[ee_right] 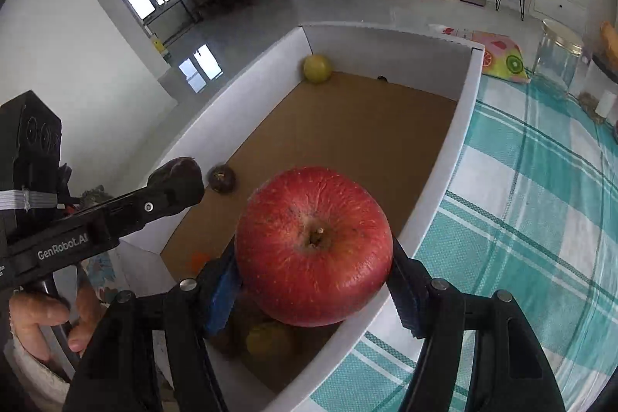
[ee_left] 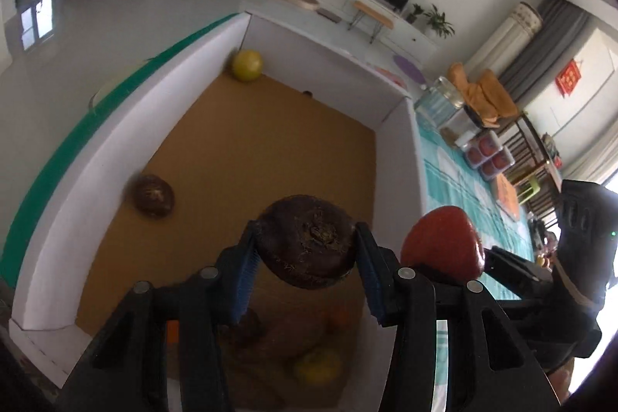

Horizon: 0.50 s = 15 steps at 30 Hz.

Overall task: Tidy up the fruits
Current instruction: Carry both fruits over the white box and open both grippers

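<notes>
My left gripper [ee_left: 307,259] is shut on a dark brown round fruit [ee_left: 307,242] and holds it above the white box [ee_left: 127,126] with the brown cardboard floor. My right gripper [ee_right: 314,277] is shut on a red apple [ee_right: 313,246] above the box's near right wall [ee_right: 436,195]. The apple also shows in the left wrist view [ee_left: 440,244], and the left gripper with its fruit [ee_right: 181,174] shows in the right wrist view. In the box lie a yellow-green fruit [ee_left: 247,65] in the far corner and another dark brown fruit [ee_left: 153,195] by the left wall.
More fruits lie in the box's near end under the grippers, among them a yellow one [ee_left: 318,367] and an orange one [ee_left: 338,319]. A teal checked cloth [ee_right: 540,219] covers the table at the right. A glass jar [ee_right: 558,58] and a tray of red fruits [ee_left: 487,153] stand beyond.
</notes>
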Each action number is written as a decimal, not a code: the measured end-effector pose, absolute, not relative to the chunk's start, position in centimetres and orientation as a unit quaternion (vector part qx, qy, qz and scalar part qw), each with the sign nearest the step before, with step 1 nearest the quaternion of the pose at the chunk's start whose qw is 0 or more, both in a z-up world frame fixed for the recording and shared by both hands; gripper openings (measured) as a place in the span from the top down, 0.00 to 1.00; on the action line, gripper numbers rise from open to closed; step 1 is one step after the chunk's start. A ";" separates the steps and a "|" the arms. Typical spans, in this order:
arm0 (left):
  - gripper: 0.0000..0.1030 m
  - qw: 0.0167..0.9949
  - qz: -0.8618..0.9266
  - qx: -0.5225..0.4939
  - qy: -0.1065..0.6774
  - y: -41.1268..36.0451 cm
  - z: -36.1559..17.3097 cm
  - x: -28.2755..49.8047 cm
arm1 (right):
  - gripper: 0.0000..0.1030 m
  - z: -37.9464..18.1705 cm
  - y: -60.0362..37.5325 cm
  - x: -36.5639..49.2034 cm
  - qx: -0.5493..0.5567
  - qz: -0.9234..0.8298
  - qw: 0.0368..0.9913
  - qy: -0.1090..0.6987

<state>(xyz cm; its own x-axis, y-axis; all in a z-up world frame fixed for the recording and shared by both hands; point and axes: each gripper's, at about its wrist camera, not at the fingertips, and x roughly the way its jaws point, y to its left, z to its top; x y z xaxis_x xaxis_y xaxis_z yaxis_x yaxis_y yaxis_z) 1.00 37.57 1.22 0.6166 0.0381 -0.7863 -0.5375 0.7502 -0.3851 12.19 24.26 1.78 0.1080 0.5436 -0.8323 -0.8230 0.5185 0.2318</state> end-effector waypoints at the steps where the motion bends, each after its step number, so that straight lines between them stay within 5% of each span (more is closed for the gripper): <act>1: 0.52 0.832 0.174 -0.315 0.423 38.3 -0.4 1.8 | 0.34 1.2 25.8 11.8 -0.179 0.459 0.730 0.474; 6: 0.49 0.778 0.190 -0.334 0.497 40.7 -5.2 4.1 | 0.34 -1.5 30.5 10.4 -0.296 0.425 0.714 0.471; 9: 0.24 0.786 0.202 -0.327 0.484 41.0 -4.7 3.8 | 0.33 -2.1 30.9 10.8 -0.299 0.424 0.712 0.473; 15: 0.17 0.833 0.218 -0.273 0.429 40.3 -1.1 0.7 | 0.06 2.4 26.9 12.4 -0.190 0.426 0.768 0.439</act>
<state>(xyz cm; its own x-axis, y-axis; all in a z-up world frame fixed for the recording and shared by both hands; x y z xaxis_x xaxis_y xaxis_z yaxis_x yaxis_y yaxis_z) 0.74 40.25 -1.05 0.5365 0.1274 -0.8342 -0.5972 0.7558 -0.2686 12.44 26.90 2.36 0.2522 0.4877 -0.8358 -0.8212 0.5648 0.0818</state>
